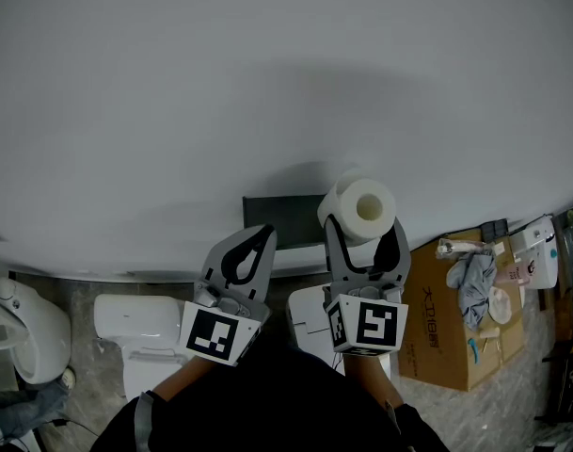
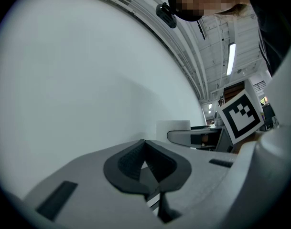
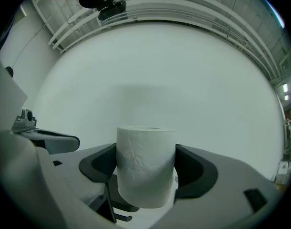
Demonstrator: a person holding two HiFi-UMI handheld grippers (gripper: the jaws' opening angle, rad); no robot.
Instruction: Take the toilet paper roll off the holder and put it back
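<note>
**While the roll is off the holder: first half done, return pending**

Since the toilet paper roll (image 1: pixel 358 209) sits between the jaws of your right claw (image 1: pixel 363 239), clamped across its soft sides with the cardboard core pointing up, log the removal as complete. In the right gripper view the roll stands upright in the jaws with only bare wall (image 1: pixel 267 83) behind it, and no part of a holder touches it.

Your left claw (image 1: pixel 255 250) is closed on itself with nothing in it. It is raised just beside the right one.

Between the two claws the head view shows a dark bracket (image 1: pixel 278 220) on the wall. I judge this to be the holder, though its arm or peg cannot be made out. The roll overlaps its right edge in that view, so the gap between them cannot be read.

Remaining: put the roll back on the holder and release it. You will likely need to turn the core to line up with the holder's arm.

Below: toilet (image 1: pixel 135 332), cardboard box (image 1: pixel 455 332).
</note>
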